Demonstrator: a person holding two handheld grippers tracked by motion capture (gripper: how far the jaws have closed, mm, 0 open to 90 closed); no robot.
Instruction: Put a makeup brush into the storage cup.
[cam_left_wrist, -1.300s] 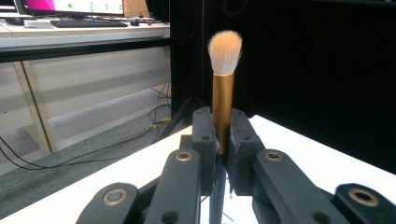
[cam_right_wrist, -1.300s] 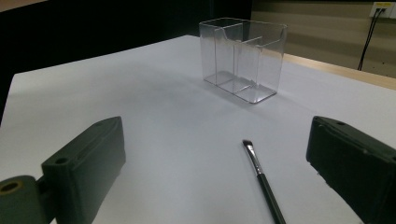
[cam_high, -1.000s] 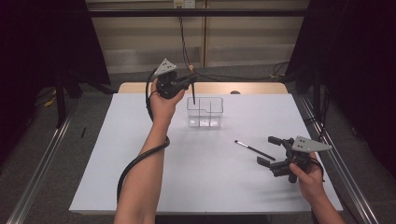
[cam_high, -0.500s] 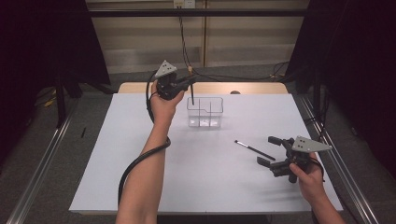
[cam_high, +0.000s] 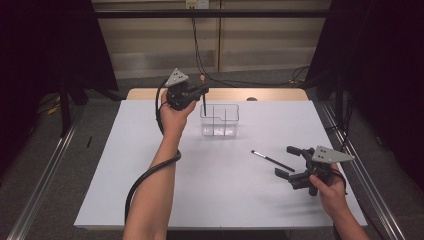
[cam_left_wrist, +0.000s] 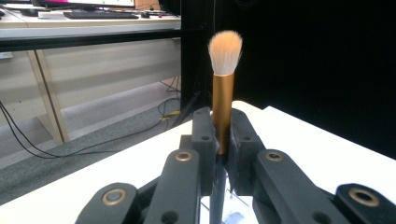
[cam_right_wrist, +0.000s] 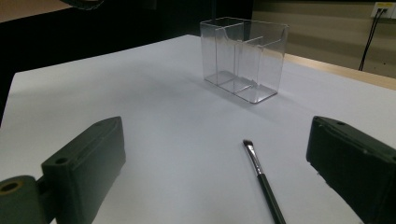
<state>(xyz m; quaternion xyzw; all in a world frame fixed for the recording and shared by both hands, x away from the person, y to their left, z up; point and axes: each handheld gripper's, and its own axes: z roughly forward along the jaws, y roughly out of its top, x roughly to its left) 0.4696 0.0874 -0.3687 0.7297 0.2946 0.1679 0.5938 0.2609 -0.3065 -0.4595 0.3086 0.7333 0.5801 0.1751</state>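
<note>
Unmarked brush (cam_left_wrist: 223, 88), clear organizer (cam_right_wrist: 243, 58)

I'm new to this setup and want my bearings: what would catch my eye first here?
The left gripper holds a fluffy makeup brush upright above the clear divided organizer at the table's far middle. Nearer, a thin black brush lies flat before the open right gripper.
</note>
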